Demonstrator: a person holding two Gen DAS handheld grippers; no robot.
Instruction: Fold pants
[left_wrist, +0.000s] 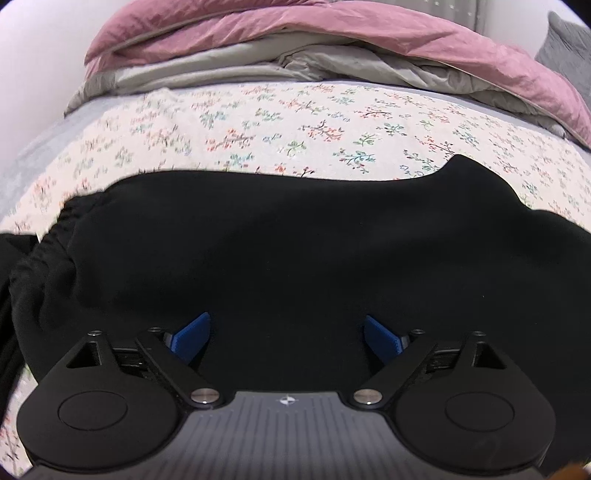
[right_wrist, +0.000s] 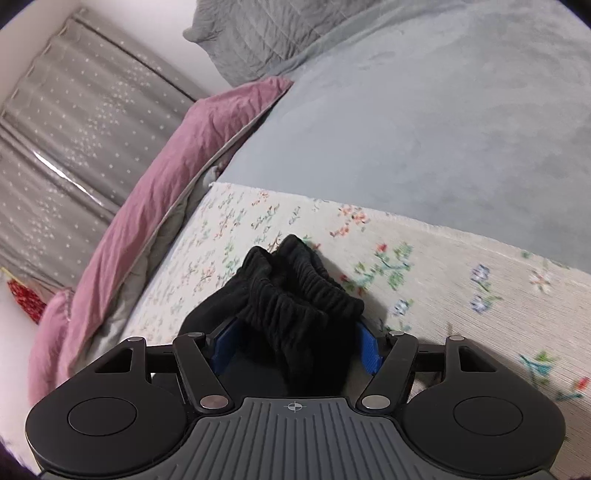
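The black pants (left_wrist: 288, 243) lie spread across the floral sheet (left_wrist: 280, 125) in the left wrist view, with a gathered elastic edge at the left. My left gripper (left_wrist: 286, 334) is open just above the black cloth, its blue pads (left_wrist: 192, 336) wide apart and holding nothing. In the right wrist view my right gripper (right_wrist: 295, 345) has its blue pads (right_wrist: 367, 349) on either side of a bunched black ribbed cuff or waistband of the pants (right_wrist: 295, 291), gripping it above the sheet.
A pink and grey duvet (left_wrist: 332, 40) is piled along the far side of the bed. A grey blanket (right_wrist: 424, 122) and a grey pillow (right_wrist: 251, 40) lie beyond the floral sheet (right_wrist: 461, 280). Grey star-pattern curtains (right_wrist: 74, 140) hang at the left.
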